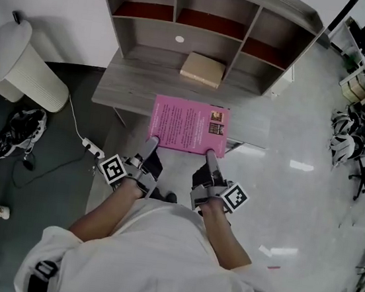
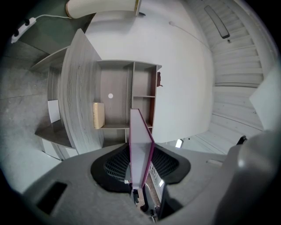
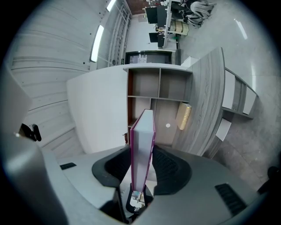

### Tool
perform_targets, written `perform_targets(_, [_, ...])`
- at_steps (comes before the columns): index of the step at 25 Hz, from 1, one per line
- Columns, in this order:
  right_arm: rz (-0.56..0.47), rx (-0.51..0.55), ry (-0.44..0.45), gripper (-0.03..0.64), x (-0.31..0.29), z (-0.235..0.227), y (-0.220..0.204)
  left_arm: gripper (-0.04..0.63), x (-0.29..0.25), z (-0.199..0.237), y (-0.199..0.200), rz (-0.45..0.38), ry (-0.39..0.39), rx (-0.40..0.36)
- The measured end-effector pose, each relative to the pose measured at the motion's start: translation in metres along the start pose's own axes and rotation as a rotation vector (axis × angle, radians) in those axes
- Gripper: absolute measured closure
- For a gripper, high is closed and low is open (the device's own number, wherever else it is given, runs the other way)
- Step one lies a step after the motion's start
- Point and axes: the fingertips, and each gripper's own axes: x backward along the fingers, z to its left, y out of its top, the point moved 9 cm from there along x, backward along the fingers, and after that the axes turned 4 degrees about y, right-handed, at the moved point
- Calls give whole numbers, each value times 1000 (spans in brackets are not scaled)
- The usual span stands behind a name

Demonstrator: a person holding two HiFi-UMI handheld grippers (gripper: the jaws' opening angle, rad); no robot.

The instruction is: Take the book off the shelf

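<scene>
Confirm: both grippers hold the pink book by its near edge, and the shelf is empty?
Not empty. The left gripper and right gripper both clamp the pink book by its near edge, but a tan book lies in the lower middle compartment of the shelf, as the head view shows.

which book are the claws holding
The pink book, gripped by the left claw and right claw; the tan book lies in the shelf's middle compartment.
</scene>
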Motion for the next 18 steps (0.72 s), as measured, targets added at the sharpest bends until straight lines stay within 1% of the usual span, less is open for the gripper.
perform_targets(4, [3, -3, -21, 462, 1, 0, -2, 440, 1, 3, 3, 12, 3, 4])
perform_targets(8, [27, 4, -46, 463, 1, 2, 2, 442, -2, 7, 3, 30, 3, 46])
perform_targets(18, [14, -2, -59, 463, -2, 0, 0, 442, -4, 9, 5, 50, 5, 59])
